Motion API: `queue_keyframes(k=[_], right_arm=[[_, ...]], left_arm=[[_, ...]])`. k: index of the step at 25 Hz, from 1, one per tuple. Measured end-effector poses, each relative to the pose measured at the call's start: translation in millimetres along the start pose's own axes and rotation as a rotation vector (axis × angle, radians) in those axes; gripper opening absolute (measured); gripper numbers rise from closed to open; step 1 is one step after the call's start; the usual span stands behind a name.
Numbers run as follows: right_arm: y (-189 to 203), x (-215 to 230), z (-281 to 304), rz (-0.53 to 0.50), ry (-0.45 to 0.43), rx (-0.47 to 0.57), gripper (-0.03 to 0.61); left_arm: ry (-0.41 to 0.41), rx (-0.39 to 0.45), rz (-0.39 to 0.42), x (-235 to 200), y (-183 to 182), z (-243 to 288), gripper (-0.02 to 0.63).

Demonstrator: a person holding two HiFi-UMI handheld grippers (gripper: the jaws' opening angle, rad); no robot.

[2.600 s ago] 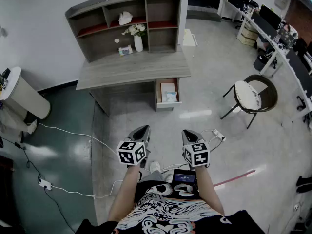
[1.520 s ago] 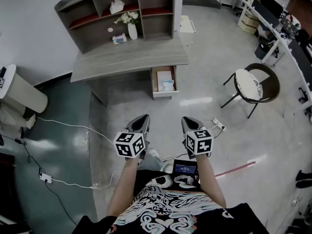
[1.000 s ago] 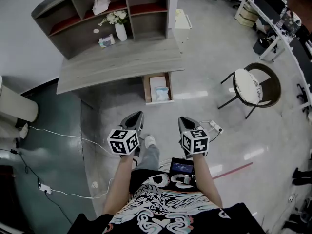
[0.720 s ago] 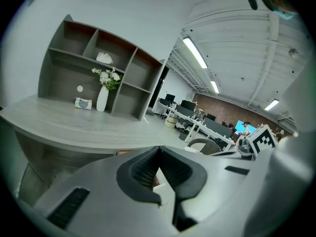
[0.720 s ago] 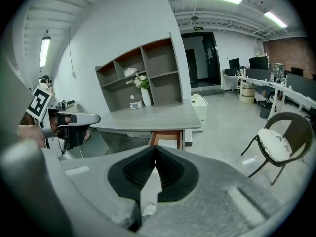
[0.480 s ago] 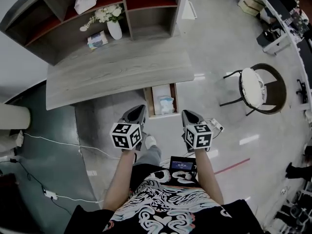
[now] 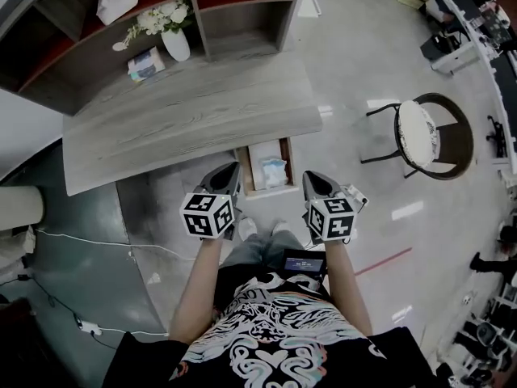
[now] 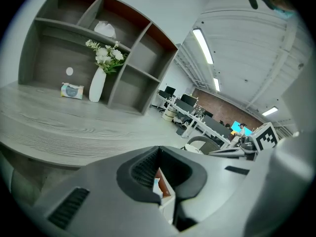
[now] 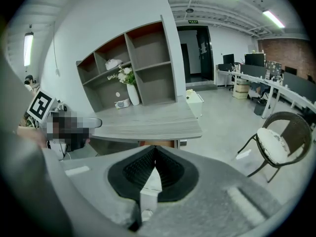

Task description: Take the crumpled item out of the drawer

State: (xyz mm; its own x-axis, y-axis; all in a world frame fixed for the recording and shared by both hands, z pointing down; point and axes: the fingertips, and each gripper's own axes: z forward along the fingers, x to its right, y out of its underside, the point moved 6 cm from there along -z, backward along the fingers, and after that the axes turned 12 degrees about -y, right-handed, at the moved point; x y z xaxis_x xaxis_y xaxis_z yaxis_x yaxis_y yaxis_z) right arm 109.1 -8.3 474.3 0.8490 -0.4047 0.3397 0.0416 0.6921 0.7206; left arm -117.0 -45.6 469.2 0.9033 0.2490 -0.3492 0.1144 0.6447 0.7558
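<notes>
Drawer is lying open ahead, between both grippers.
From the desk (image 7: pixel 186 111) front edge the drawer (image 7: pixel 271 191) is projecting toward the person, with the crumpled item (image 7: pixel 274 170) inside. The left gripper (image 7: pixel 229 170) and right gripper (image 7: pixel 312 178), both pinched closed and empty, are flanking it; the right is judged marginally nearer.

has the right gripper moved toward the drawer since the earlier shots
Yes: the right gripper has come forward to the open drawer; its tip now sits just right of the drawer's front.
</notes>
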Motion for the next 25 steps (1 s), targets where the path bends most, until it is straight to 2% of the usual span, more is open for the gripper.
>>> queue_keyframes(k=[14,25], right_arm=[[-7.9,21.2,15.7,-0.060,-0.037,-0.034,0.005],[-2.7,30.1,40.3,-0.051,-0.088,-0.069,0.005]], left_arm=[[-0.018,0.005,0.019,1.2,-9.3,30.5,0.000],[-0.063,-0.046,0.034,-8.6,4.5,41.3,0.000]])
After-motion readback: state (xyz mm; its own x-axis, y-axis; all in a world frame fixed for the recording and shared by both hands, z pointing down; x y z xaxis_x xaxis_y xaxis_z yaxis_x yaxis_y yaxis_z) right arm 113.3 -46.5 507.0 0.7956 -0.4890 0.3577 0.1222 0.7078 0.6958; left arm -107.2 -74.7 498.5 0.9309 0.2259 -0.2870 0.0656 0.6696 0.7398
